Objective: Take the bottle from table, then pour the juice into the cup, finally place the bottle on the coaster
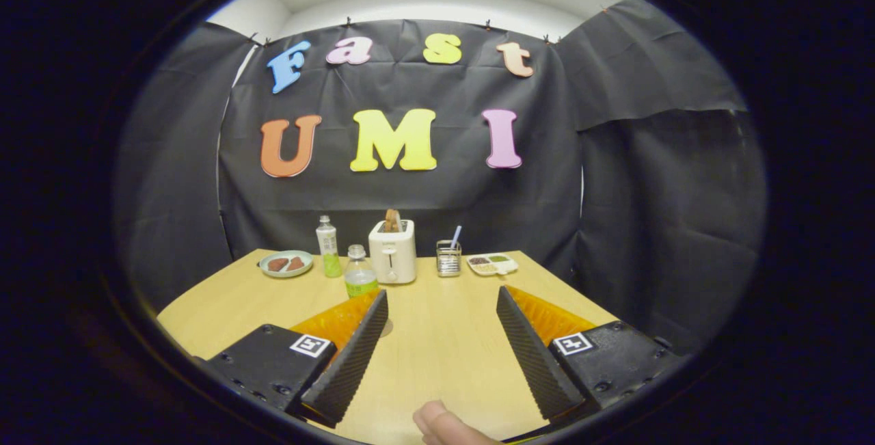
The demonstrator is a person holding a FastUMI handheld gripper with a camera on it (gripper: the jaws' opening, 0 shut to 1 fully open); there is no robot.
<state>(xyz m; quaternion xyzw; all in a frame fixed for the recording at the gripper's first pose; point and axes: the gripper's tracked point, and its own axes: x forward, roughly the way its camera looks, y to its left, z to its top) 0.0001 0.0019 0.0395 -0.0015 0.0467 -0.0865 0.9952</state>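
Observation:
My gripper (pixel 441 293) is open above the wooden table (pixel 437 349), with nothing between its fingers. A short clear bottle (pixel 359 274) with a green label stands just beyond the left fingertip, which hides its base. A taller slim bottle (pixel 328 247) with green liquid at the bottom stands further back, to the left of the short one. Both bottles are upright and capped. I cannot make out a cup or a coaster.
A white toaster (pixel 392 251) with bread in it stands at the back middle. A plate (pixel 286 263) with brown pieces lies back left. A metal holder (pixel 448 258) with a straw and a white divided tray (pixel 492 264) sit back right. A person's fingertip (pixel 444 426) shows near the fingers' base.

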